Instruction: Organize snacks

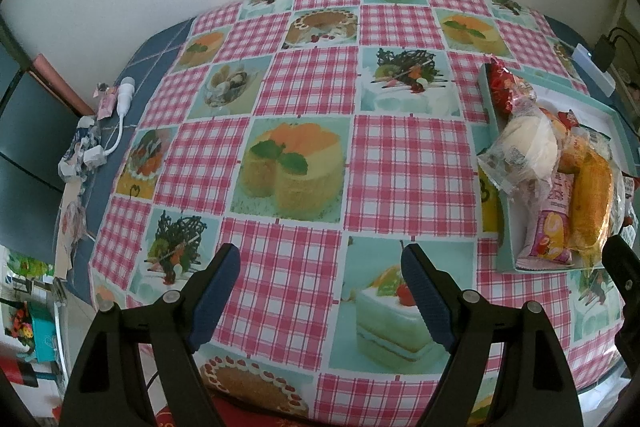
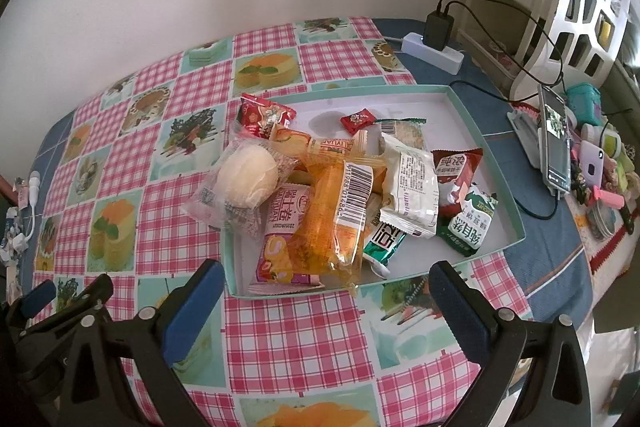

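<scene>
A shallow teal box lid [image 2: 494, 163] on the checked tablecloth holds a heap of wrapped snacks: a round white bun in clear wrap [image 2: 246, 177], an orange cake bag [image 2: 334, 223], a pink roll pack [image 2: 280, 239], a white pack [image 2: 412, 183] and green and red sachets. The same tray [image 1: 490, 99] and bun [image 1: 528, 143] show at the right of the left wrist view. My right gripper [image 2: 326, 285] is open and empty, just in front of the tray's near wall. My left gripper [image 1: 320, 267] is open and empty over bare tablecloth, left of the tray.
A white power strip with a black charger [image 2: 434, 45], a phone on a stand [image 2: 554, 139] and small trinkets [image 2: 604, 183] sit right of the tray. A white cable and wrappers [image 1: 108, 119] lie at the table's left edge. A wall stands behind.
</scene>
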The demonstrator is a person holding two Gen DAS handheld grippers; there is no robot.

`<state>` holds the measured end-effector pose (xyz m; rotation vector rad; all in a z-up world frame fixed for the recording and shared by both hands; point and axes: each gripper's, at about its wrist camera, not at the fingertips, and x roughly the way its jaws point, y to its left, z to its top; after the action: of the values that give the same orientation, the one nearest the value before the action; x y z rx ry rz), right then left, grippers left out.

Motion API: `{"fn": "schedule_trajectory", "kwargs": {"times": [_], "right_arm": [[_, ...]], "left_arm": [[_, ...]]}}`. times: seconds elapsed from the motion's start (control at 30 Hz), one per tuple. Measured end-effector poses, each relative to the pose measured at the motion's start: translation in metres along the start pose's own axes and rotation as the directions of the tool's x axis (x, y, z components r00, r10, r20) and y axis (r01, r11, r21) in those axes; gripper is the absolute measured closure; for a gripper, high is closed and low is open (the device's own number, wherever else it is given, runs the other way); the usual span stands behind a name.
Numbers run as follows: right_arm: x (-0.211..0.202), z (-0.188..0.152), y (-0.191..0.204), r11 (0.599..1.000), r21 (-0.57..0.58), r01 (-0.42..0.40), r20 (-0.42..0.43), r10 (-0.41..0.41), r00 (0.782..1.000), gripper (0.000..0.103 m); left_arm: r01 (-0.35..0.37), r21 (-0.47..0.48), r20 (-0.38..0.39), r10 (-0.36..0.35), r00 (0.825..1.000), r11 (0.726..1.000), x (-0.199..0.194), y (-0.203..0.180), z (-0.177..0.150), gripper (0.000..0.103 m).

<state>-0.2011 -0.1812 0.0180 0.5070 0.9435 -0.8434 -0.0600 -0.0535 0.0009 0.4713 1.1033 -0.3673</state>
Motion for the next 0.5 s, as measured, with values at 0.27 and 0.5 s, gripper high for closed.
{"fn": "schedule_trajectory", "kwargs": {"times": [0.27,0.5], "right_arm": [[0.0,-0.0002,0.0009,1.0,-0.001,0.0,-0.001,0.0,1.0,0.0],[0.0004,-0.0008,0.0023,1.0,-0.004,-0.001,-0.002,0.001,1.0,0.0]], "left_arm": [[0.008,0.012,-0.006,-0.008,1.0,1.0,0.0007,0.0017,-0.0007,0.02],[0.008,0.017,-0.008,-0.008,1.0,1.0,0.001,0.0015,-0.0006,0.02]]}}
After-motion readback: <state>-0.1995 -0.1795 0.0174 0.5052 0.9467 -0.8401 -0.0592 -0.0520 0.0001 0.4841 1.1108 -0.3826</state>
